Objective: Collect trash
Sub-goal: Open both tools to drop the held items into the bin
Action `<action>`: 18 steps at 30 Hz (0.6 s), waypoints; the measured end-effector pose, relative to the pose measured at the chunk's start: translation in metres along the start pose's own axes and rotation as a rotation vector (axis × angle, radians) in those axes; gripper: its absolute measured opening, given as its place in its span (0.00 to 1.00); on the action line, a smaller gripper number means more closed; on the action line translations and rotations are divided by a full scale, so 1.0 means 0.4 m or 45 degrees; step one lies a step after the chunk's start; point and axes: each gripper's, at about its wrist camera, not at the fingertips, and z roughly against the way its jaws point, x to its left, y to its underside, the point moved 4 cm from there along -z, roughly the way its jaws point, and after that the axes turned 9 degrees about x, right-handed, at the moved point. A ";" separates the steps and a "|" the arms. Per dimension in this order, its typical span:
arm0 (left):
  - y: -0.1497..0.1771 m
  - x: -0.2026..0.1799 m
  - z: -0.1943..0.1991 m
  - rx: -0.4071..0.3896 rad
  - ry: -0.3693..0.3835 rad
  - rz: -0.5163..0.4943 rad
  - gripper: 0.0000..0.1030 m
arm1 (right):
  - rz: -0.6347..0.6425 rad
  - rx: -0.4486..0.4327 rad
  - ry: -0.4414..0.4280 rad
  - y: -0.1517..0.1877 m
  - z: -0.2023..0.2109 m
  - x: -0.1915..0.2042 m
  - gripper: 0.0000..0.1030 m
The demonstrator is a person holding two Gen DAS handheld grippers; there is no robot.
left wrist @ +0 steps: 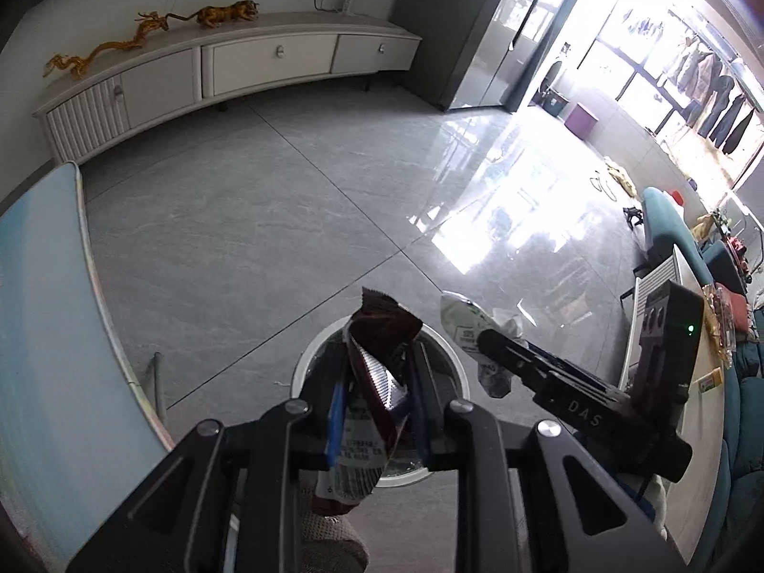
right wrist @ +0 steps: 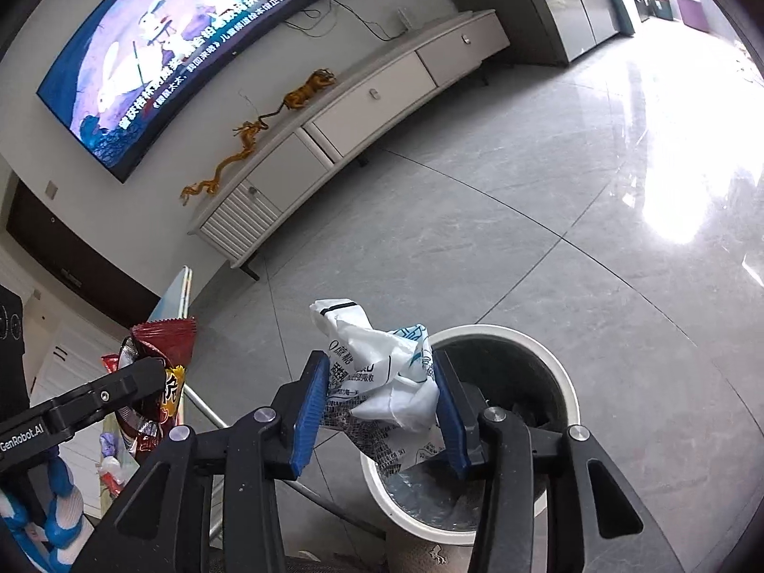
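My left gripper (left wrist: 377, 372) is shut on a dark red snack wrapper (left wrist: 382, 334) and holds it above a round white-rimmed trash bin (left wrist: 449, 348). My right gripper (right wrist: 382, 391) is shut on a crumpled white plastic wrapper (right wrist: 382, 358) just above and left of the bin's opening (right wrist: 539, 348). In the left wrist view the right gripper (left wrist: 482, 339) reaches in from the right with the white wrapper (left wrist: 465, 320) beside the bin. In the right wrist view the left gripper (right wrist: 153, 372) shows at the left, gripping the red wrapper (right wrist: 164, 334).
A pale blue table (left wrist: 43, 315) stands at the left. A white TV cabinet (left wrist: 267, 62) with golden figurines runs along the far wall under a TV (right wrist: 191, 47). A white side table (left wrist: 697, 420) and teal sofa (left wrist: 745, 429) lie at the right. Glossy grey tile floor (left wrist: 296, 200) surrounds the bin.
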 end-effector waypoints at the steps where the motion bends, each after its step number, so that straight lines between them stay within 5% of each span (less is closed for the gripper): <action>1: -0.005 -0.004 -0.016 0.012 0.008 0.003 0.25 | -0.011 0.007 0.012 0.000 -0.007 -0.012 0.41; 6: -0.025 -0.019 -0.073 0.050 0.046 0.006 0.49 | -0.050 0.034 0.067 0.006 -0.025 -0.049 0.47; 13: -0.027 0.008 -0.065 0.047 0.041 0.033 0.49 | -0.086 0.037 0.103 0.012 -0.022 -0.075 0.54; 18: -0.021 0.057 0.010 -0.072 -0.027 0.080 0.49 | -0.055 0.009 0.103 0.005 0.005 -0.049 0.55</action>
